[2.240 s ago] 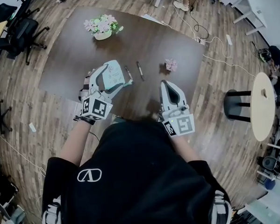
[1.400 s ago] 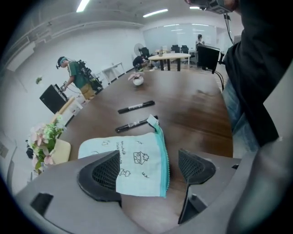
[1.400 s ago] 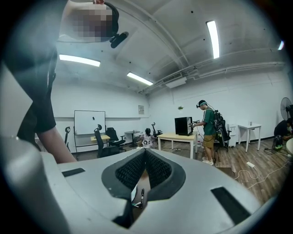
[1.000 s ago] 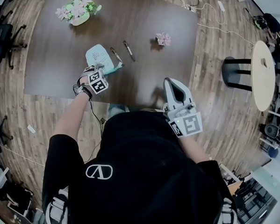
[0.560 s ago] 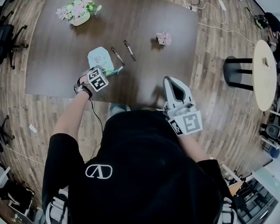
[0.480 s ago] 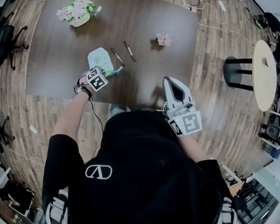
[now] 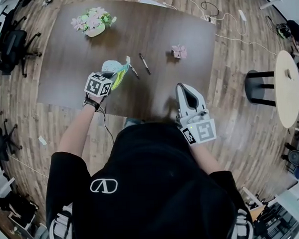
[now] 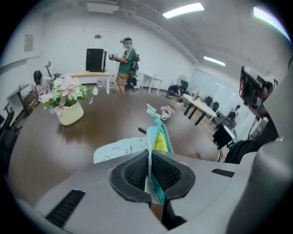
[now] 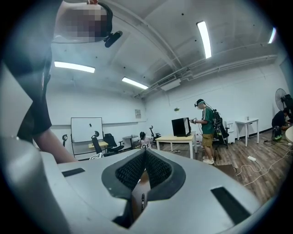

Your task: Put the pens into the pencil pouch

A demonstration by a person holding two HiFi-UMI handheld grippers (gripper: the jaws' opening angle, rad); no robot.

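**Pencil pouch [image 8: 116, 150], pale fabric with teal zip; pinched at its zip edge by the left hand-held gripper [image 8: 149, 164]**

Soft, light and limp; judged likely to sag shut unless held by the zip edge; far part apparently resting on the dark table [image 7: 71, 55]; pens [image 7: 144, 63] laid on the table just beside it, thin, stiff, apt to roll, best taken mid-barrel; right hand-held gripper [image 9: 144, 160] pressed together on nothing; flower pot [image 7: 94, 23] also on the table; wooden floor, open office room.

We find the table [image 7: 67, 71] bare along its left side and its near-right part. Obstacles: flower pot [image 7: 94, 24] far left, small flower [image 7: 179, 51] far right, two pens [image 7: 144, 63] mid-table, just beside the pouch [image 7: 114, 72].
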